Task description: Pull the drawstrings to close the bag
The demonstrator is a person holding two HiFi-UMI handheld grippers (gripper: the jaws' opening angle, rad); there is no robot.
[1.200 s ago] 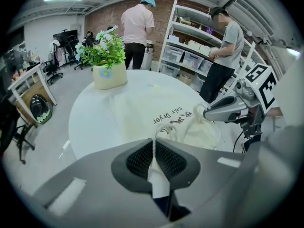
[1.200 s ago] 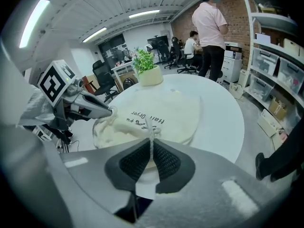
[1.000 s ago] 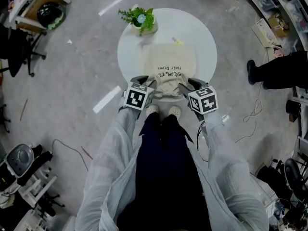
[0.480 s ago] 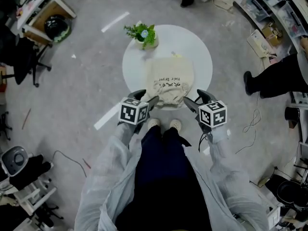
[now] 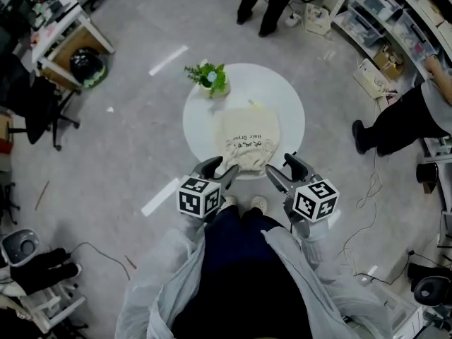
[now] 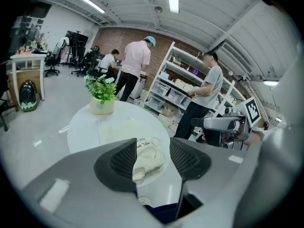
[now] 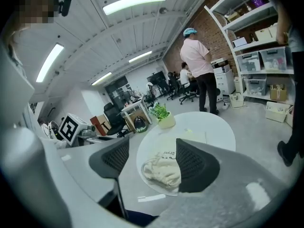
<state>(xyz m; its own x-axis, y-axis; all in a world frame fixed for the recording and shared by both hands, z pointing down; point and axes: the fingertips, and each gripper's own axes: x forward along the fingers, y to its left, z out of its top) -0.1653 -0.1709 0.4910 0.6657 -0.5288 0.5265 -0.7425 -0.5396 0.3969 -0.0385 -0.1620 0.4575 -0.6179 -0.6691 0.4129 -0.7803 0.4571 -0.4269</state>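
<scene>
Bag (image 5: 248,141) of cream cloth lay flat on the round white bench (image 5: 201,122) in the head view, its gathered mouth at the near edge and a potted plant (image 5: 210,78) at the far rim. The left hand-held gripper (image 5: 220,171) and the right hand-held gripper (image 5: 281,171) hovered just short of that edge, one on each side of the mouth, both released and clear of the cloth.

In the left gripper view, the left hand-held gripper (image 6: 153,148) stood with jaws apart after closing slightly. It grasped nothing, and the bag (image 6: 147,163) showed through the gap, down on the bench (image 6: 85,127).

In the right gripper view, the right hand-held gripper (image 7: 153,148) was likewise released, its jaws just eased inward with nothing between them. The bag (image 7: 164,170) sat below on the bench (image 7: 213,127), the plant (image 7: 163,114) beyond it.
</scene>
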